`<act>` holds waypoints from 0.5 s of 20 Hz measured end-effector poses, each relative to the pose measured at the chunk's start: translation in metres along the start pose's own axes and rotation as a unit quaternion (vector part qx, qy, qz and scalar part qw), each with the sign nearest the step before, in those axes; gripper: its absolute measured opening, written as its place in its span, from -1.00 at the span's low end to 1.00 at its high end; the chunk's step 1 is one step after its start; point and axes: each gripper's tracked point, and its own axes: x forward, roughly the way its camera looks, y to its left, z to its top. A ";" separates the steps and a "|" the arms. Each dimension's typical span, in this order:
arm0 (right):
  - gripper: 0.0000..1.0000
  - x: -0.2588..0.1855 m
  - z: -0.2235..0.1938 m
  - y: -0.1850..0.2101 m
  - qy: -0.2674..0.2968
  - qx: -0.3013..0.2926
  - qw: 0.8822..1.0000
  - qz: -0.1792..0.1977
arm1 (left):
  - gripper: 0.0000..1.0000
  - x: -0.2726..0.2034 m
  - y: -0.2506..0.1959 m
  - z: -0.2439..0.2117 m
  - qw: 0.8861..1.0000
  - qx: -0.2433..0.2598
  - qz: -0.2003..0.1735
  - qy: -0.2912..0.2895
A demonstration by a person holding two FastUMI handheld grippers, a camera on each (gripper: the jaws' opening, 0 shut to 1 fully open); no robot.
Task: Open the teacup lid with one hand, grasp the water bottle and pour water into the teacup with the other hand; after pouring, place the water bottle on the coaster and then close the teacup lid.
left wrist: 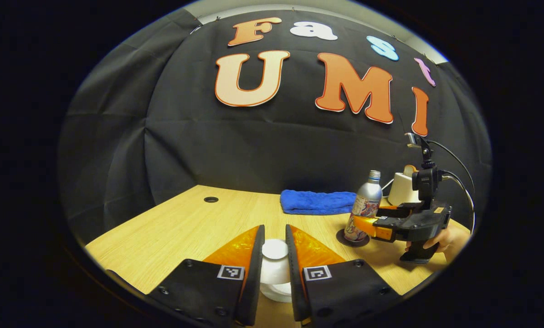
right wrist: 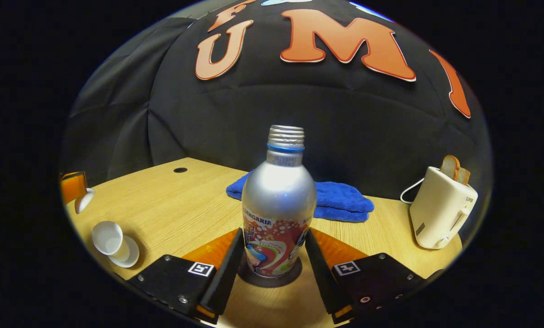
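- Left tongs [left wrist: 274, 255] closed on the teacup lid [left wrist: 274, 249], held above the open teacup [right wrist: 109, 240] on the counter [left wrist: 176, 228].
- Water bottle [right wrist: 279, 207] stands upright on the coaster [right wrist: 267, 279], uncapped, blue towel [right wrist: 336, 200] behind, toaster [right wrist: 440, 209] off to the side.
- Right tongs [right wrist: 274, 255] straddle the bottle's lower body, fingers close beside it; can't tell whether they press yet.
- Step looks like bottle grasp; whether water was poured is unclear.
- Next, likely: squeeze firmly, lift straight, carry to the cup, tilt slowly.
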 end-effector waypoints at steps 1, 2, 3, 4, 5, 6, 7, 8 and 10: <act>0.62 -0.002 -0.003 0.000 0.003 -0.003 1.000 0.000 | -0.33 0.000 -0.003 0.000 1.000 -0.003 -0.005 0.000; 0.66 -0.006 -0.008 0.001 0.010 -0.002 1.000 0.001 | -0.34 0.002 -0.005 -0.002 1.000 -0.004 -0.008 0.003; 0.75 -0.009 -0.010 0.002 0.013 0.002 1.000 0.002 | -0.34 0.002 -0.007 -0.006 1.000 -0.003 -0.010 0.005; 0.89 -0.011 -0.011 0.002 0.012 0.006 1.000 0.002 | -0.34 0.004 -0.010 -0.010 1.000 0.000 -0.010 0.008; 0.90 -0.015 -0.010 -0.001 0.010 0.009 1.000 0.000 | -0.33 0.004 -0.012 -0.013 1.000 0.003 -0.012 0.008; 0.94 -0.019 -0.008 -0.002 0.007 0.011 1.000 -0.003 | -0.34 0.004 -0.014 -0.015 1.000 0.006 -0.013 0.009; 0.96 -0.023 -0.007 -0.005 0.003 0.012 1.000 -0.007 | -0.34 0.003 -0.018 -0.018 1.000 0.007 -0.017 0.011; 0.96 -0.030 -0.006 -0.007 0.000 0.012 1.000 -0.010 | -0.33 0.004 -0.023 -0.021 1.000 0.010 -0.020 0.013; 0.96 -0.043 -0.001 -0.010 -0.014 0.013 1.000 -0.013 | -0.34 0.006 -0.028 -0.027 0.999 0.020 -0.021 0.015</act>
